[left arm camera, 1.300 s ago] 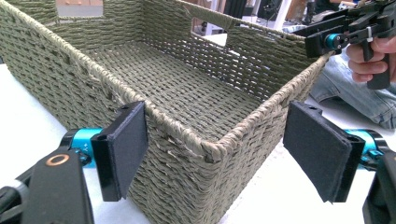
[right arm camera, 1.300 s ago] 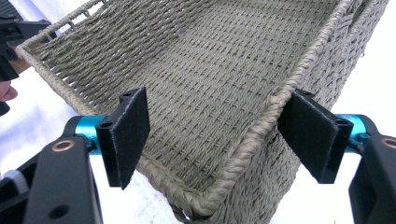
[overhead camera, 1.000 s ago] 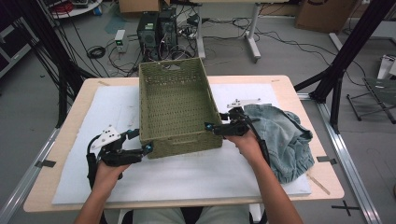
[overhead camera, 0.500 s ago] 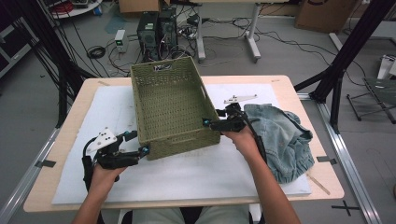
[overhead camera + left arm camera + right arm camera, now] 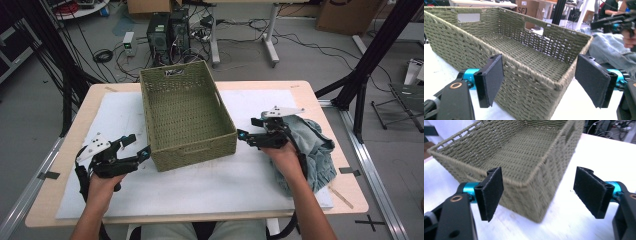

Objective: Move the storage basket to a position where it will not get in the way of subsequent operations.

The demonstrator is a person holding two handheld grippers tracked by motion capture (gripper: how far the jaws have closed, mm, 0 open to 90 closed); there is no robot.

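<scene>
Woven basket [image 5: 187, 112] sits mid-tabletop, left gripper [image 5: 142, 152] and right gripper [image 5: 242, 135] just off its near corners, jaws spread, empty; next best reach right of basket for denim cloth [image 5: 312, 145], pinching one fold.

Bright even light; right gripper view motion-blurred.

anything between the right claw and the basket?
Nothing: in the high view, bare white mat separates the open right claw from the basket's near corner.
</scene>
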